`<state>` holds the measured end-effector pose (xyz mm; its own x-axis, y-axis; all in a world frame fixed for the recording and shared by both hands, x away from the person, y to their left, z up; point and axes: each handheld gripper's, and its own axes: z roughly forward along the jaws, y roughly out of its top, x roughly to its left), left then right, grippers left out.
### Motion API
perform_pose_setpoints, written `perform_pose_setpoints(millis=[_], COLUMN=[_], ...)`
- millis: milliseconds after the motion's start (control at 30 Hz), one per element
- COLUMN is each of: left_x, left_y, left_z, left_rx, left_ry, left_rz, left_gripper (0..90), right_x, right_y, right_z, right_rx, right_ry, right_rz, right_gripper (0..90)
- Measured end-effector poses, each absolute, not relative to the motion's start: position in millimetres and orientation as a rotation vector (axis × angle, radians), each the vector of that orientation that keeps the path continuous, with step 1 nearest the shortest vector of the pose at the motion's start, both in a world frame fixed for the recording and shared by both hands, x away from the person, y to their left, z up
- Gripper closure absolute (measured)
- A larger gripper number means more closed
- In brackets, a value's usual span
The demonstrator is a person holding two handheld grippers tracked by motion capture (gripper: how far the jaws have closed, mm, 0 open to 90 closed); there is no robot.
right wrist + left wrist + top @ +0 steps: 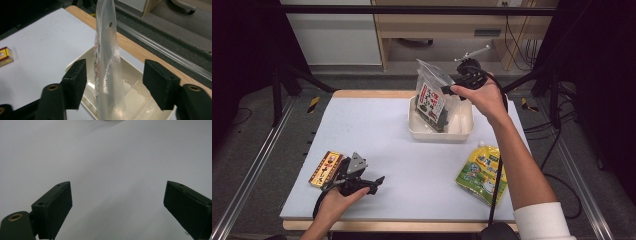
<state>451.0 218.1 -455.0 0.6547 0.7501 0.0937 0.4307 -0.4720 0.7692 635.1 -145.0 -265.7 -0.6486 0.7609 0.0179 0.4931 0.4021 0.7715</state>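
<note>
White mat; right tool wide around upright bag, edge-on; left tool wide, empty.

yellow-green pouch, small snack box

- The right hand-held gripper has its two black jaws standing apart.
- A clear pouch stands upright between them, seen edge-on; neither pad presses on it.
- The pouch's foot sits in a cream tray.
- The tray lies on the pale desk, near its wooden edge.
- A small yellow-and-red box lies at far left.
</note>
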Motion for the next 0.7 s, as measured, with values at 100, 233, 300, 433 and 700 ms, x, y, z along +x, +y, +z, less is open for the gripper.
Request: perform_pose_setpoints(millis=[100, 233, 300, 433, 700], left_x=[451, 451, 451, 451, 451], left_y=[219, 219, 219, 219, 219], left_z=[-455, -455, -455, -454, -455], left_rx=[2.122, 2.128, 2.129, 2.132, 2.133], left_ry=[0.916, 0.915, 0.914, 0.912, 0.921], left_rz=[0.554, 0.557, 0.559, 0.563, 0.567], left_gripper=[8.1, 8.0, 8.0, 8.0, 8.0], right_x=[626, 615, 602, 583, 551], right_y=[-149, -156, -165, -180, -209], right_z=[-260, -257, -256, -256, -267], right_rx=[1.058, 1.045, 1.032, 1.013, 1.03], right_ry=[2.29, 2.256, 2.216, 2.154, 2.06], right_rz=[1.15, 1.174, 1.181, 1.208, 1.214], right_gripper=[29.5, 24.9, 22.3, 19.5, 14.2])
